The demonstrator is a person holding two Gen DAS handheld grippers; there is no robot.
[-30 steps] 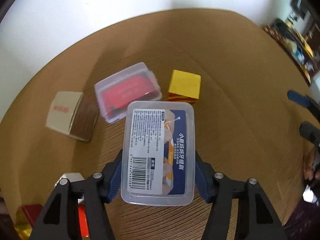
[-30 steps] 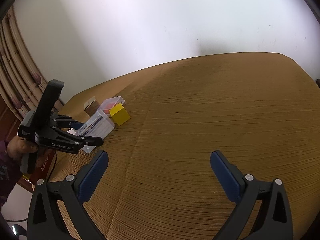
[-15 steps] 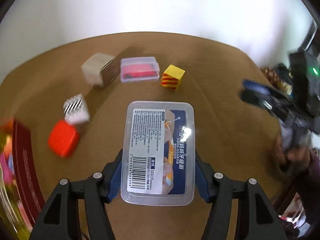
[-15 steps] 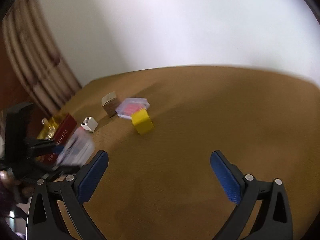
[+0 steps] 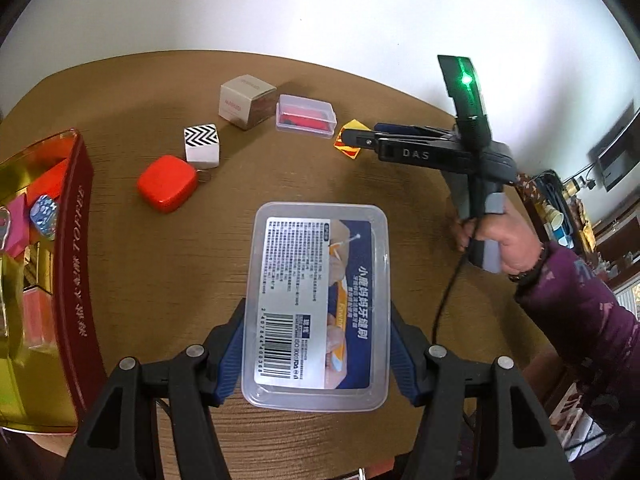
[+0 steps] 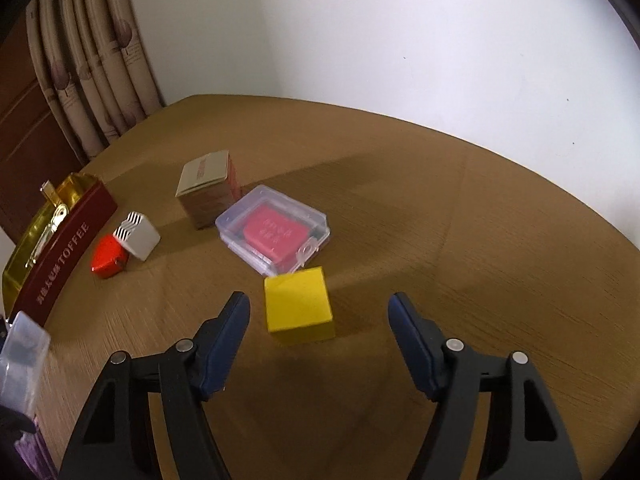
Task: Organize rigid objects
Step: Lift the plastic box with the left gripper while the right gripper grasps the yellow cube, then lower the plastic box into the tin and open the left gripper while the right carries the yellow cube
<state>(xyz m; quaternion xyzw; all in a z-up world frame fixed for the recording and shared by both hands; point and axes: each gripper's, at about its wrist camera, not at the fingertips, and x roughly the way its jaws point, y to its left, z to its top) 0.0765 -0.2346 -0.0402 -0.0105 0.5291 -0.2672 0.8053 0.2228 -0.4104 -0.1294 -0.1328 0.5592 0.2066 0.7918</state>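
1. You are working at a round brown table point(image 6: 460, 216) with a woodgrain top.
2. A plain white wall point(image 6: 400, 32) is standing behind the table's far edge.
3. Patterned beige curtains point(image 6: 92, 60) are hanging at the far left, beside dark wood panelling point(image 6: 24, 120).
4. Soft light is falling across the tabletop.
5. Cluttered shelving point(image 5: 568, 208) is showing beyond the right edge.

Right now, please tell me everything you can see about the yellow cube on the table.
The yellow cube is a small box with sharp edges and plain, matte yellow faces in the right wrist view; the left wrist view shows a red-and-yellow patterned side. It rests flat on the brown table, just in front of the clear case with a red insert, apparently not touching it. The open right gripper hovers close, fingers either side, no contact visible.
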